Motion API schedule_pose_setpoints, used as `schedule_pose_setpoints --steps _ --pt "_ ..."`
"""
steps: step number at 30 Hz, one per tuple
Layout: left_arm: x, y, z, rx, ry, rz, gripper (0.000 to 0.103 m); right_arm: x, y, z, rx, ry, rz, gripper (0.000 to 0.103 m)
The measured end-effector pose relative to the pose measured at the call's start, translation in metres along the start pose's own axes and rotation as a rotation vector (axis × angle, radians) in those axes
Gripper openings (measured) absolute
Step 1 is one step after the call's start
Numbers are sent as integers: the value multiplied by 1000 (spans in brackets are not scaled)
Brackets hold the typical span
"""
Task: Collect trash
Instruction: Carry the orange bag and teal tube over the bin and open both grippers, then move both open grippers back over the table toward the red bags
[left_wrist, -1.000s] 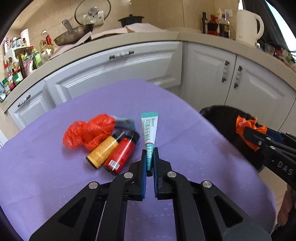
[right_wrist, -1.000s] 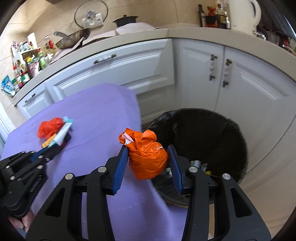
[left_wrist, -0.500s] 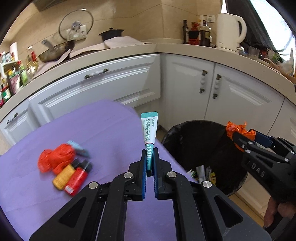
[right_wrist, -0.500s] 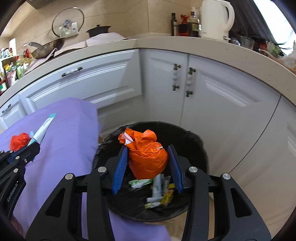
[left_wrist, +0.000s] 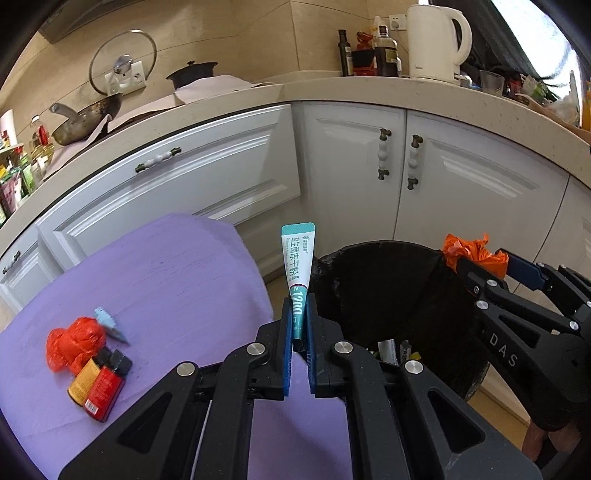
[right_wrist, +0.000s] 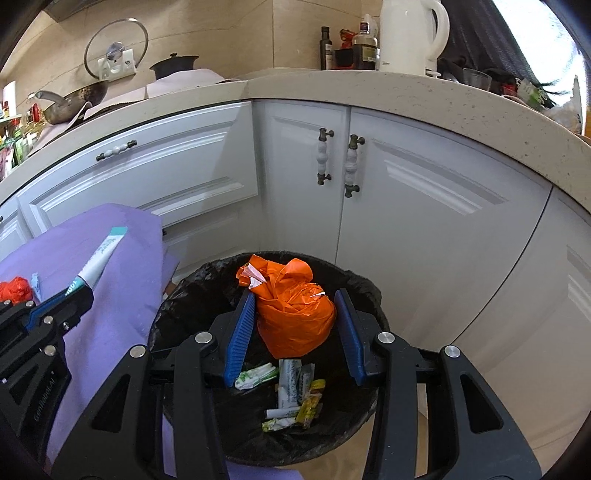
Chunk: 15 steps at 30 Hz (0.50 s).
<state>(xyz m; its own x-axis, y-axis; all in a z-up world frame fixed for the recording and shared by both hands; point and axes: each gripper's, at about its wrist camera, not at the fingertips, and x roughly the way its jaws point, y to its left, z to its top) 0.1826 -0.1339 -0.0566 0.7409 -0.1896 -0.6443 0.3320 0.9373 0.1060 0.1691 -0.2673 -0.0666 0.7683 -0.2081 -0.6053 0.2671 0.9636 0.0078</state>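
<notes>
Right wrist view shows the right gripper (right_wrist: 295, 317) clamped on the orange bag (right_wrist: 295, 314) above the trash bin (right_wrist: 184, 295), ready for release, while the left gripper (left_wrist: 299, 325) pinches the tube (left_wrist: 298, 266) beside it.

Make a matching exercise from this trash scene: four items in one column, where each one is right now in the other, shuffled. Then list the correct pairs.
Items
1. toothpaste tube
2. orange bag
3. red bottle
4. crumpled wrappers

Places
A. lying at the bottom of the black bin
B. lying on the purple cloth
C. clamped in the left gripper
D. between the jaws of the right gripper, above the bin

Pairs: 1-C, 2-D, 3-B, 4-A
</notes>
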Motion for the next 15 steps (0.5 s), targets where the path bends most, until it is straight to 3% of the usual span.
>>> schedule_pose_setpoints --steps 3,6,12,15 --pt "5 -6 1 17 1 2 14 3 -5 2 13 -9 -10 55" --pt "7 -6 0 13 8 9 32 2 -7 2 17 -6 -14 56" --pt "-1 3 -2 -9 0 22 45 -4 -1 -1 13 5 -10 56" --pt "-10 12 -4 -24 -6 28 46 -9 8 -3 13 17 6 56"
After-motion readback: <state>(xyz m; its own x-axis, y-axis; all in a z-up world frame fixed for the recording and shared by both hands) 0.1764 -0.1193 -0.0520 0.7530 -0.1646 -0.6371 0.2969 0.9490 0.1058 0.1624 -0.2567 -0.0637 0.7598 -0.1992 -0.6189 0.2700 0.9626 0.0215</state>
